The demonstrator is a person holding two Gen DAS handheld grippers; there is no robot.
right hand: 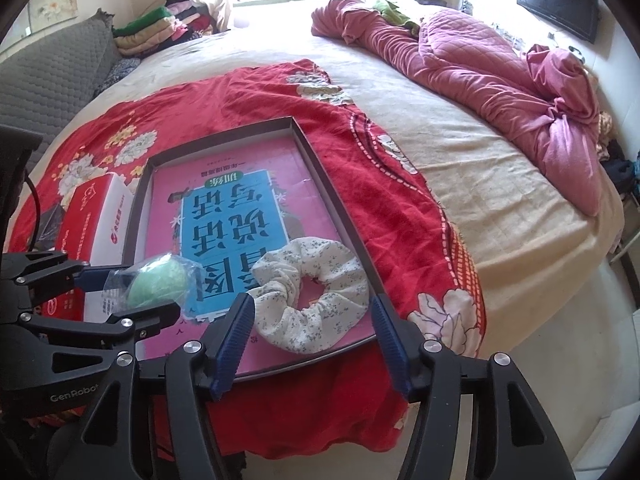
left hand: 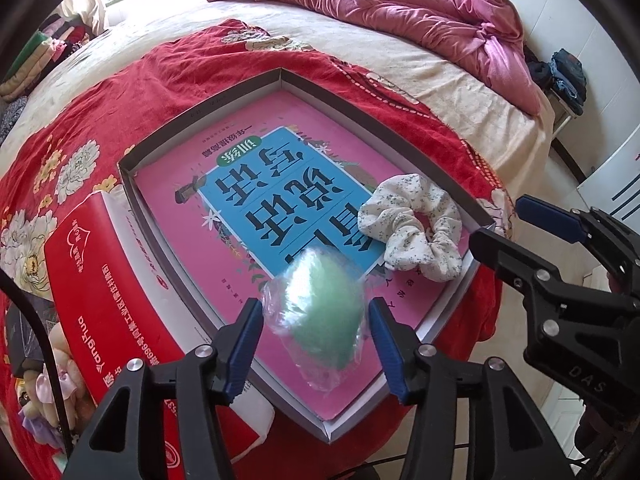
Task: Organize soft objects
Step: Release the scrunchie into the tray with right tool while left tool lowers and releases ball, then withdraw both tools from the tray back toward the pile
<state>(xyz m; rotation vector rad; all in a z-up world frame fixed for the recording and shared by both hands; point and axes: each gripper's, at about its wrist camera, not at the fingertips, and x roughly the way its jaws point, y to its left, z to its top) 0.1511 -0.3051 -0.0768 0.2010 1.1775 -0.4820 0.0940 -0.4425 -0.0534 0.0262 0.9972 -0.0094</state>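
A pale green sponge (left hand: pixel 320 312) in crinkly clear wrap lies in the tray (left hand: pixel 168 136), loose between the left claw's (left hand: pixel 316 344) parted jaws. A white flowered scrunchie (right hand: pixel 310 294) lies beside it, under the spread right claw (right hand: pixel 314 344).

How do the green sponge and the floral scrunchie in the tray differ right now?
The green sponge is a solid egg shape wrapped in clear plastic; the scrunchie is an unwrapped, ruffled white fabric ring with small flowers. The sponge sits between the left gripper fingers, the scrunchie in front of the open right gripper. Both are inside the tray.
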